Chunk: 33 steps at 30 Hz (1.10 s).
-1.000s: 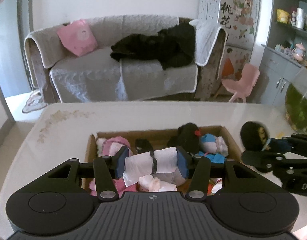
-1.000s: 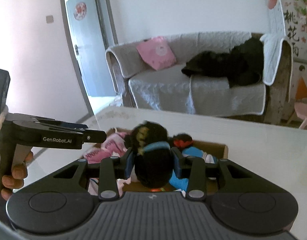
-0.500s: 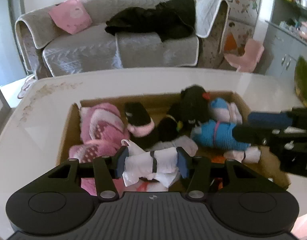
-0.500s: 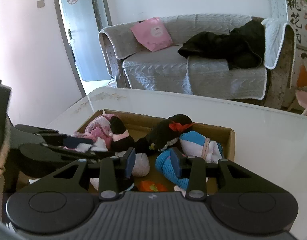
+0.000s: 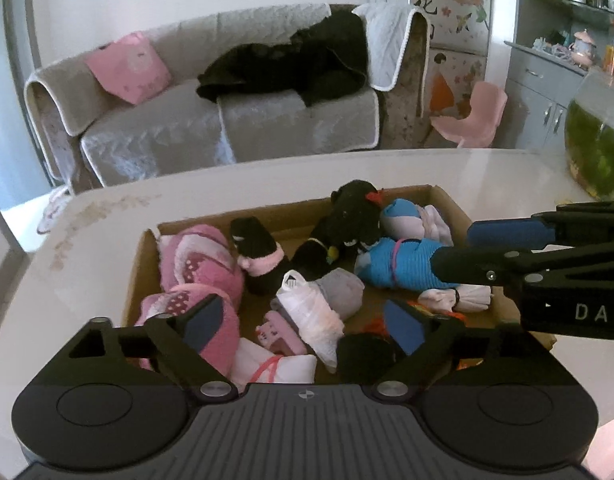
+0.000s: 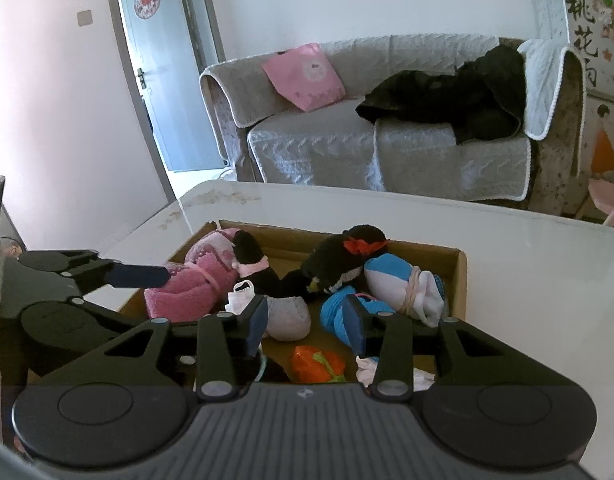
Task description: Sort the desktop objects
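On the left, the left gripper is held over the near end of the cardboard box, its jaws spread wide and holding nothing; the white bundle lies in the box just beneath them, among the other rolled socks. To withdraw well, the jaws are best lifted straight up so the bundle is not snagged or dragged. Toward the right, the right gripper is poised over the box's middle, jaws open and empty, above the grey roll and the blue sock. It is likewise best raised clear of the box wall, and kept apart from the left gripper, before anything remaining on the worktop is sought.
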Available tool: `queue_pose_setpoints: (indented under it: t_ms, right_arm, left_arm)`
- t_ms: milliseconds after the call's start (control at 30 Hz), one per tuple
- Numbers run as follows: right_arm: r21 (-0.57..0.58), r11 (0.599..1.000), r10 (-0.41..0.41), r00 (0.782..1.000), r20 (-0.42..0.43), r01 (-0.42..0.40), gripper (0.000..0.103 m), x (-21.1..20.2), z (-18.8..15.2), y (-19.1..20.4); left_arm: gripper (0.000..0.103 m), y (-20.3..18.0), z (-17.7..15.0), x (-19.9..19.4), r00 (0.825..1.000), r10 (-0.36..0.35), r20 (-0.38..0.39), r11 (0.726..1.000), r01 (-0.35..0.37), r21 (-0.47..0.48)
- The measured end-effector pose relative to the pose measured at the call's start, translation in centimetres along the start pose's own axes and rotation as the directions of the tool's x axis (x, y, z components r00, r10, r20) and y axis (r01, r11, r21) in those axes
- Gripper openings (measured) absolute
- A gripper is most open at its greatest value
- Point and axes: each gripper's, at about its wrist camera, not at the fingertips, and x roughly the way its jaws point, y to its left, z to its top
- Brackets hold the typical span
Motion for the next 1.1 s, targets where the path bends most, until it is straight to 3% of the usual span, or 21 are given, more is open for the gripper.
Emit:
queue_pose_setpoints:
  t_ms: [400, 600, 833, 1100]
  right_arm:
    - [0.002, 1.0, -0.018, 0.998, 0.066, 0.018, 0.046, -2.2, 1.0, 0.3]
    - [0.018, 1.0, 0.004, 0.992, 0.126, -0.006, 0.049, -4.2, 0.4, 1.2]
    - [0.061, 0.997, 0.039, 0.976, 0.214, -0.053, 0.053, -8.2, -1.7, 2.8]
    - [0.111, 0.99, 0.052, 0.963, 0.266, -0.084, 0.06, -11.4, -4.4, 4.8]
  left_arm:
    - [0.098, 1.7, 0.9, -2.3, 1.0, 0.011, -0.024, 0.998, -0.012, -0.053]
    - [0.101, 2.7, 0.6, -5.6, 0.995, 0.092, 0.025, 0.993, -0.09, -0.081]
    - [0.103, 3.4, -0.3, -11.0, 0.995, 0.031, 0.09, 0.993, -0.021, -0.114]
    - [0.103, 2.8, -2.5, -16.8, 0.98, -0.015, 0.196, 0.992, 0.04, -0.121]
